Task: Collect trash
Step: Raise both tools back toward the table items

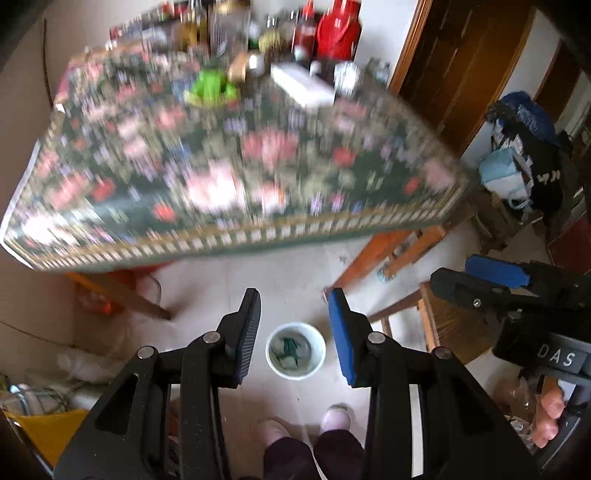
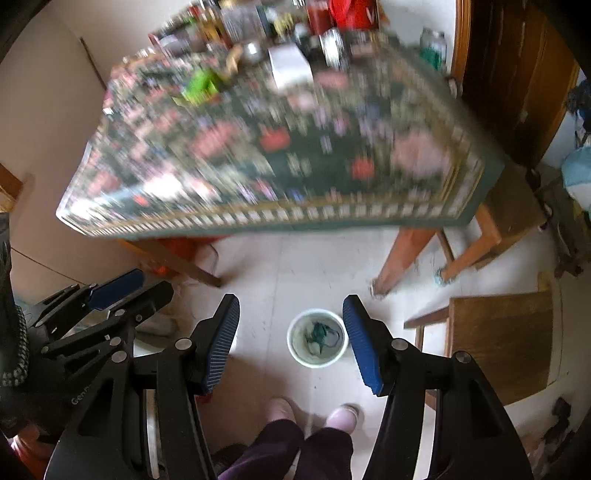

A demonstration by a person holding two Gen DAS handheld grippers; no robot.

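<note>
both the left gripper and right gripper are gaping wide, gripping nothing, hanging over the white bin.

I am seeing the bin sitting on the floor just before my feet, scraps lying inside it. Beyond it the worktop is standing, bottles crowding its far edge, a stool to the right.

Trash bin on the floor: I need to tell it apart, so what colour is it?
The bin is white, shown best in the right wrist view.
</note>
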